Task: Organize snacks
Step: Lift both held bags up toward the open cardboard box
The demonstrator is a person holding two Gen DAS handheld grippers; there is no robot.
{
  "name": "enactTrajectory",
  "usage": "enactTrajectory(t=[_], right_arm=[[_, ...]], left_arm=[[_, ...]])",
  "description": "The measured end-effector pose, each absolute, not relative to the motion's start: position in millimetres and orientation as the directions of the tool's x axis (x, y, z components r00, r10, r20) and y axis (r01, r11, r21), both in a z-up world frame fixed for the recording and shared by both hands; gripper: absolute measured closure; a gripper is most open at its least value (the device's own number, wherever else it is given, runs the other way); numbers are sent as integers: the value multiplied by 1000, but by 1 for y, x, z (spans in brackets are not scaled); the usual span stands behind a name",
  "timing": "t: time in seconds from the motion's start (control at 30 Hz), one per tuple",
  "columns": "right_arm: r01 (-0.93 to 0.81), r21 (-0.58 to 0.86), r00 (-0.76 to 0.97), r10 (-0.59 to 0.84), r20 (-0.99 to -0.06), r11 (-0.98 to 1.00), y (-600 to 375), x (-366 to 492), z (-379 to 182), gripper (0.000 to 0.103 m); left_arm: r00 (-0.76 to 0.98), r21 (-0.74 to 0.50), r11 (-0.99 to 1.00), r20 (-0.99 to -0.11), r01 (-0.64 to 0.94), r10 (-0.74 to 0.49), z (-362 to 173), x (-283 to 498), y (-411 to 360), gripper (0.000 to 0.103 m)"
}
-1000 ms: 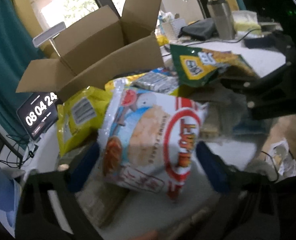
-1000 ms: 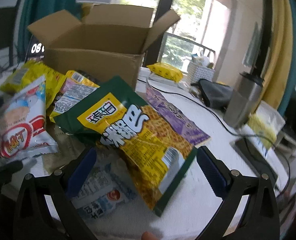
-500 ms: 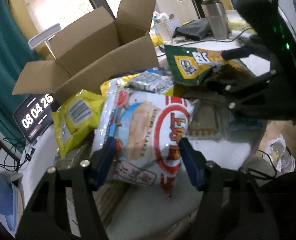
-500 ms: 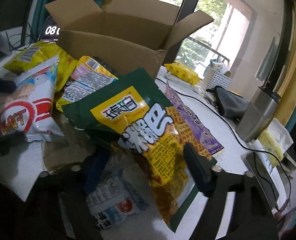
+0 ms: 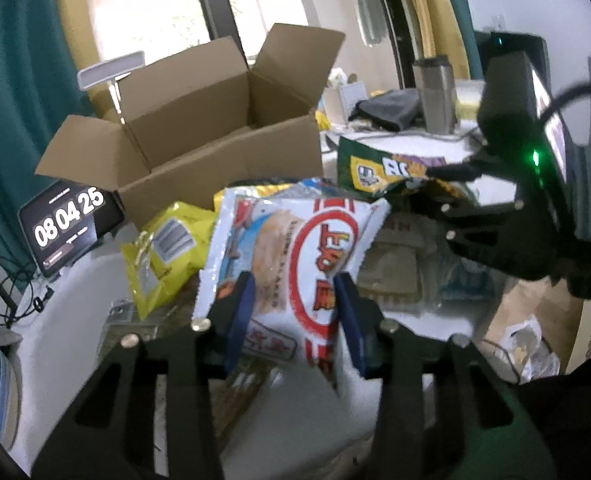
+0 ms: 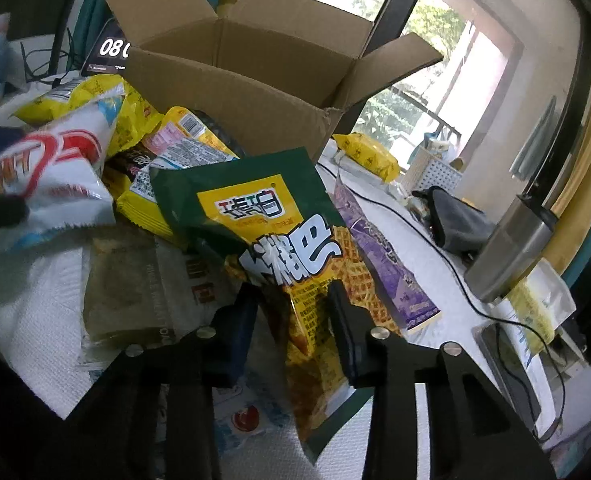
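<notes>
Step in hand: we judge both bags are gripped and lifted off the heap, ready for the cardboard box [image 5: 199, 128].
Left gripper [image 5: 293, 312]: pinching the white-and-red snack bag [image 5: 295, 256], held above the pile in front of the box.
Right gripper [image 6: 291, 312]: pinching the green-and-yellow snack bag [image 6: 263, 232], raised just short of the box's near wall.
Next move: we need to carry each bag over the near wall, then part the fingers inside the opening.
Count: one open box; two bags held; at least four more packets lie on the table [image 6: 435, 264]; one purple packet [image 6: 383, 268] beside them.
</notes>
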State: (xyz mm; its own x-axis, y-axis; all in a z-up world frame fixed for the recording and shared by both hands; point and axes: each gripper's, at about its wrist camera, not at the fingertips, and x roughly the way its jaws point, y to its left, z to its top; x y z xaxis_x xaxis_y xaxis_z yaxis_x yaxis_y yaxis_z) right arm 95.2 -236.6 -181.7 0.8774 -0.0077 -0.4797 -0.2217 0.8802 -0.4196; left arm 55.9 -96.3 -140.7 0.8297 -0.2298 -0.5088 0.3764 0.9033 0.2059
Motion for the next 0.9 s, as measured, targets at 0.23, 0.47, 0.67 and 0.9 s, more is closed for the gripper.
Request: enactTrajectory(t=[0.23,0.47,0.67,0.9], right_arm=[[-216,-428,895,3,-447,878,-233,89,-172,75],[-217,-422,905,19,-425,880,-229,85,-164,78],[-234,-419,898,30,-439,877,-225,86,-167,79],[-266,-410,889,57,-455,872,-225,85,-171,79]], left_arm=[[853,142,922,-451,360,-263,-122,49,-84,71],[858,87,951,-461,298,-227,-115,55,-64,70],[826,117,962,-544,246,-146,-145,75,-64,37],[867,241,954,-497,179,-37,-154,81,-70,8]])
